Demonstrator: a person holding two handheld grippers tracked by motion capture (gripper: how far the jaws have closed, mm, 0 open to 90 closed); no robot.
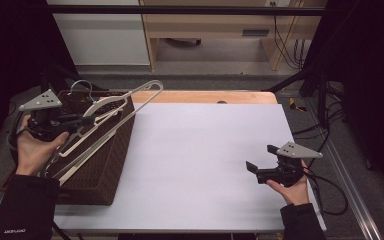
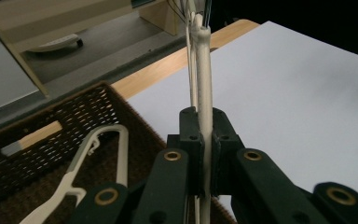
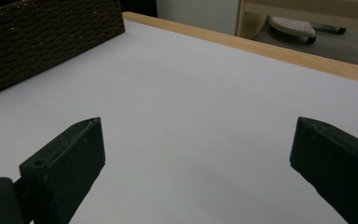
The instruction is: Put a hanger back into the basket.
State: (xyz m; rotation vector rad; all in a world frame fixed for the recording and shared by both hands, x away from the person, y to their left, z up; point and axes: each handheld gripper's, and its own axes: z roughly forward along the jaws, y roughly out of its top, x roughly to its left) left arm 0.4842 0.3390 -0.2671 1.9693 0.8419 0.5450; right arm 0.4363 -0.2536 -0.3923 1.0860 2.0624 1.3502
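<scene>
Jaws of left gripper (image 2: 204, 140) pinch slim cream hanger (image 2: 204, 84); right gripper (image 1: 260, 165) spread.

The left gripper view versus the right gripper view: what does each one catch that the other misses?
The left gripper view alone shows the left claw shut on a cream hanger, and, inside the brown wicker basket, another hanger lying there. The right gripper view alone shows the right claw with its jaws wide apart and nothing between them, and the basket's outer wall. Both share the white tabletop, its wooden far edge, the basket and the pale furniture beyond.
</scene>
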